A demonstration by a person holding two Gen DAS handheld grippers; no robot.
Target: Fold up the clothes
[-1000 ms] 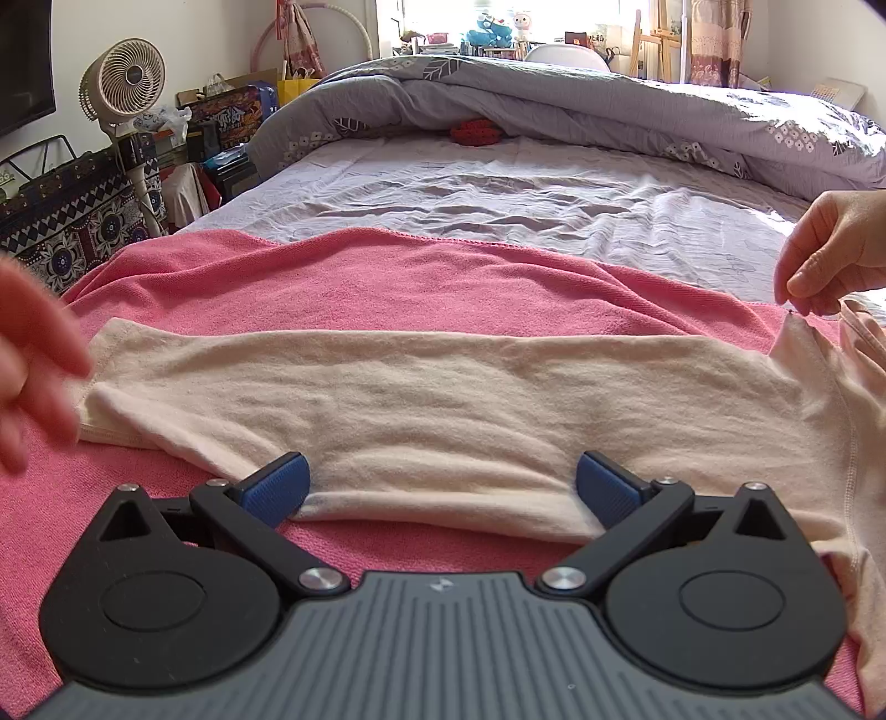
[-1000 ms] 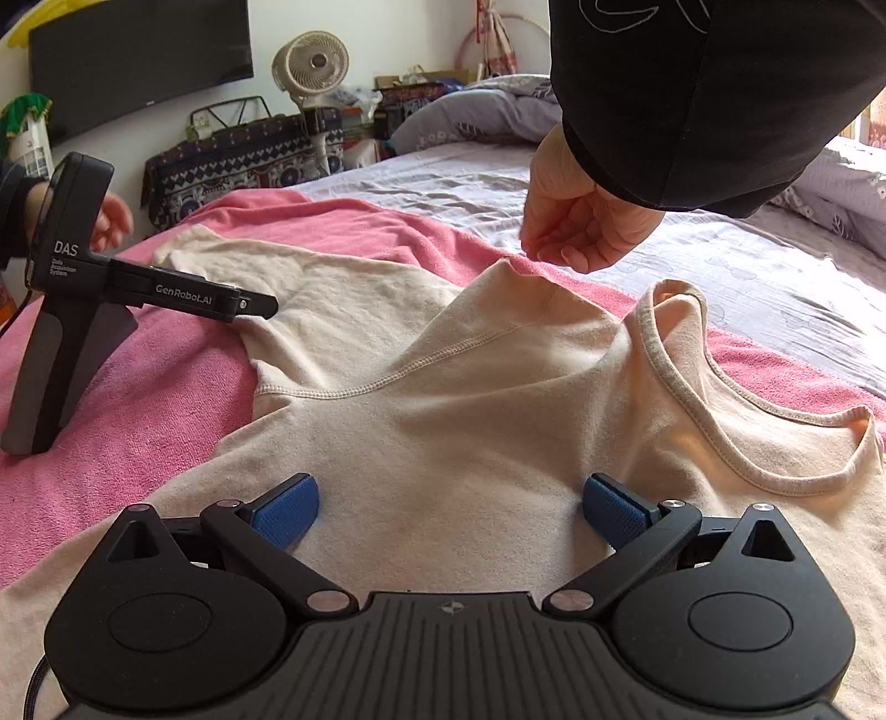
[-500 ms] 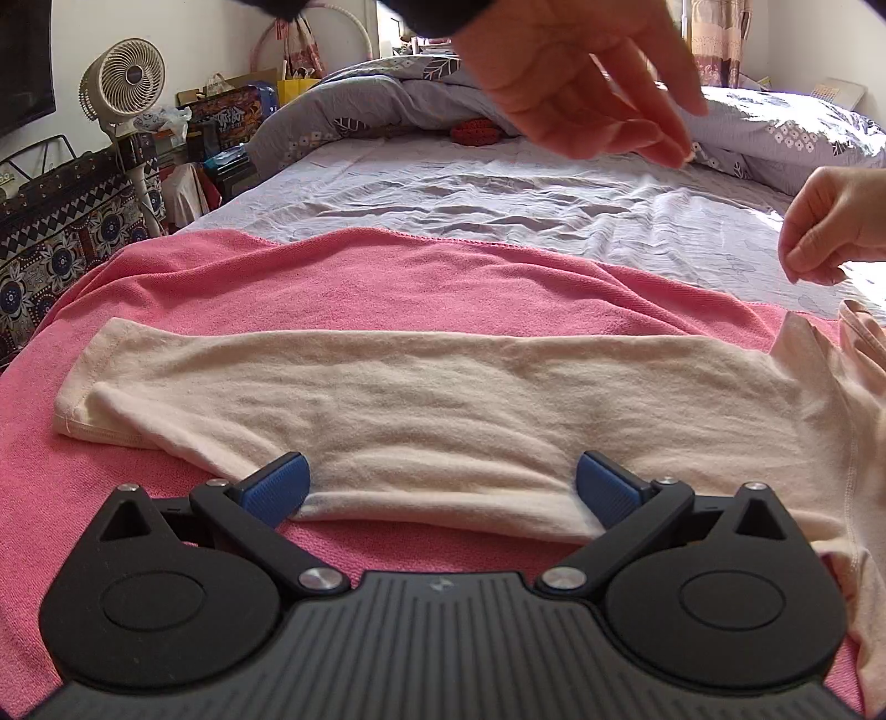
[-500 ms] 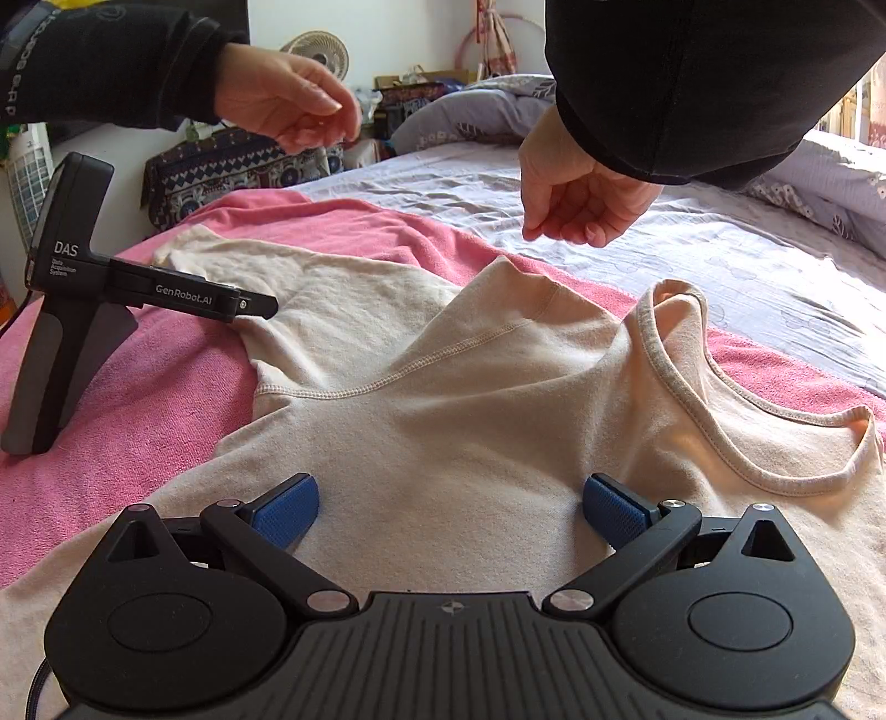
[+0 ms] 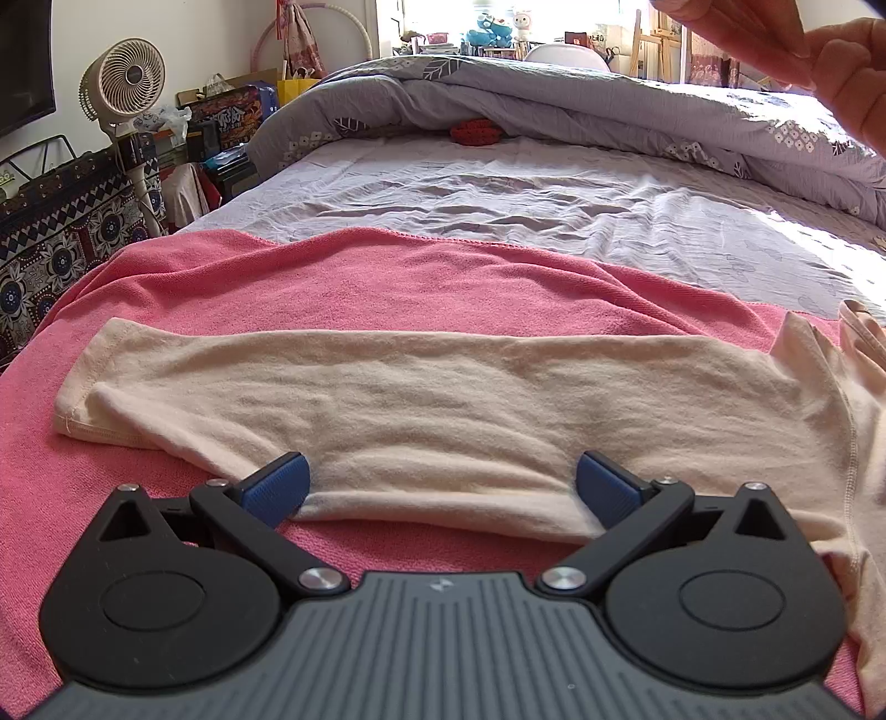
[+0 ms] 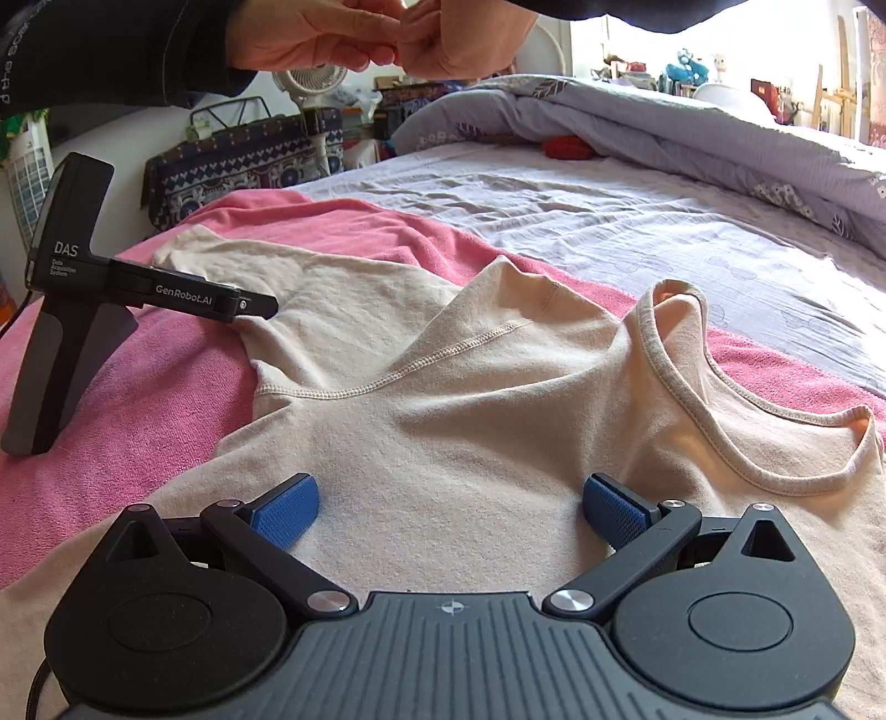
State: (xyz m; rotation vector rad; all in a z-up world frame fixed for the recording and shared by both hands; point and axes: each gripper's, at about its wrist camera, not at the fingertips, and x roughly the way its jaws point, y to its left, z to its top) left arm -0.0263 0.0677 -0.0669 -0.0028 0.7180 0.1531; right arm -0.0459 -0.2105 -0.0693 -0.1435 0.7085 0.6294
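A pale peach long-sleeved shirt (image 6: 443,399) lies spread on a pink towel (image 6: 138,410) on the bed. Its sleeve (image 5: 421,399) stretches left across the towel in the left wrist view. My left gripper (image 5: 440,487) rests on the bed, open, with the sleeve's near edge between its blue pads, nothing held. It also shows in the right wrist view (image 6: 99,299), standing unattended beside the sleeve. My right gripper (image 6: 451,507) lies open on the shirt's body, below the neckline (image 6: 720,421). Both bare hands (image 6: 382,33) are above the bed, fingers together, off the grippers.
A grey-lilac sheet (image 5: 554,205) and bunched duvet (image 5: 609,105) cover the far bed. A red item (image 5: 479,132) lies under the duvet edge. A standing fan (image 5: 124,83) and patterned cloth-covered furniture (image 5: 61,232) stand at the left of the bed.
The person's hands have lifted off the shirt's sleeve cuff and shoulder and come together above the bed. The shoulder peak has settled. Both grippers have not moved.
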